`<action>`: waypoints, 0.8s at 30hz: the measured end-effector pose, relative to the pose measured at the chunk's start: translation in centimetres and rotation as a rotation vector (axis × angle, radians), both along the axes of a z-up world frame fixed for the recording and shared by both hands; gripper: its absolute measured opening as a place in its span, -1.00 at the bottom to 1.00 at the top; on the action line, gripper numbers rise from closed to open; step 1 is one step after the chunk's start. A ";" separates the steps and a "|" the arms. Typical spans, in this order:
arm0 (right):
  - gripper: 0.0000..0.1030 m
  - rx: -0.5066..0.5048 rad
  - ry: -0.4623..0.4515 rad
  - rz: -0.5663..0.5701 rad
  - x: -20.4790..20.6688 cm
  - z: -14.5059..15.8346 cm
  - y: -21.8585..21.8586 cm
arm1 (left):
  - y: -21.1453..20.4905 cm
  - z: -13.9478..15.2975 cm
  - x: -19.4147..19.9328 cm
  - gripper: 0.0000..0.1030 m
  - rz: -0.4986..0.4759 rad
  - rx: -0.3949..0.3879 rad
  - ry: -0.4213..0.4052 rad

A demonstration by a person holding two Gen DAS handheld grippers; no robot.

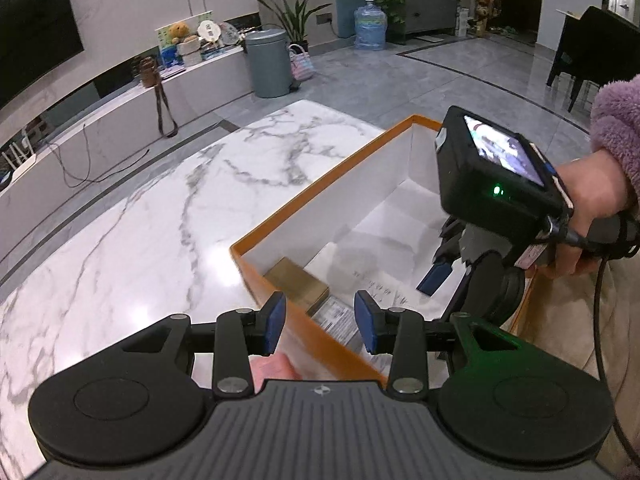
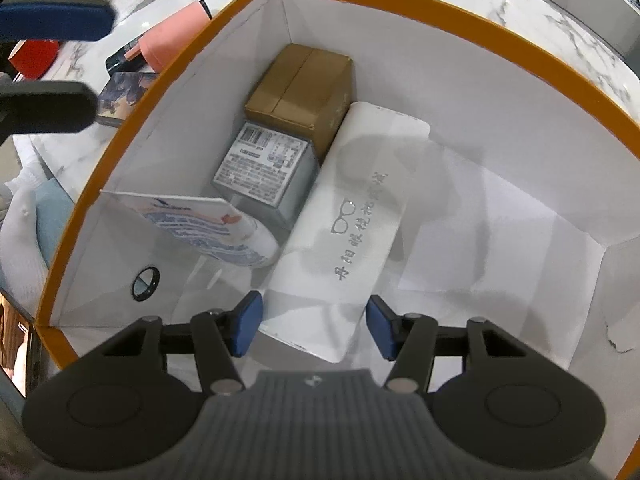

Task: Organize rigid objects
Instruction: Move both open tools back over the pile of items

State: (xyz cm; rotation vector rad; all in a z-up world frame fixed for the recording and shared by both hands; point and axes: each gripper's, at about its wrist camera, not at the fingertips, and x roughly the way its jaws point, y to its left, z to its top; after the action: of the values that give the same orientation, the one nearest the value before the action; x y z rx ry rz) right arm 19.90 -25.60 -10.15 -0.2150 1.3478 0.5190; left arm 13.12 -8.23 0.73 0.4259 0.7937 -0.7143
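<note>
Only the right view shows the white-lined orange cardboard box (image 2: 520,46) fully — brown carton (image 2: 300,88), grey labelled box (image 2: 262,164), long white case (image 2: 352,216) along its left wall, right half bare. The left hand-held gripper (image 1: 320,322) hangs part-open and empty over the rim by the marble tabletop (image 1: 160,216); the right hand-held gripper (image 2: 314,326) is part-open, not gripping.

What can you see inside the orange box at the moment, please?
Inside the orange box: a brown carton, a grey labelled box, a long white case and a printed white item. Anything beneath them is covered.

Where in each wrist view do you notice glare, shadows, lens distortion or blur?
Left wrist view: ceiling light glares off the marble table; the fisheye bends the table's far edge and the floor lines. Right wrist view: soft grey shadows fall over the long white case and the box floor; the orange box rim curves strongly; the other gripper's fingers at top left are blurred.
</note>
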 end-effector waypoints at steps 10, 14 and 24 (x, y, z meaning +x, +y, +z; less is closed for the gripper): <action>0.11 -0.101 -0.180 0.048 -1.2 4.4 2.5 | 3.7 1.1 -1.4 -0.12 0.083 -0.015 -0.030; 0.11 -0.130 -0.309 0.069 -1.4 6.9 3.5 | 5.4 1.8 -2.1 -0.12 0.129 -0.027 -0.059; 0.12 -0.178 -0.507 0.100 -2.2 11.2 7.4 | 10.4 1.5 -3.5 -0.10 0.242 -0.031 -0.102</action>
State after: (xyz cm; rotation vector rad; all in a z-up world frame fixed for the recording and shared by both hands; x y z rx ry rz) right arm 17.71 -18.21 1.01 -0.5260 0.8895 0.3922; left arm 9.67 2.16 2.28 0.3285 0.7224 -0.4752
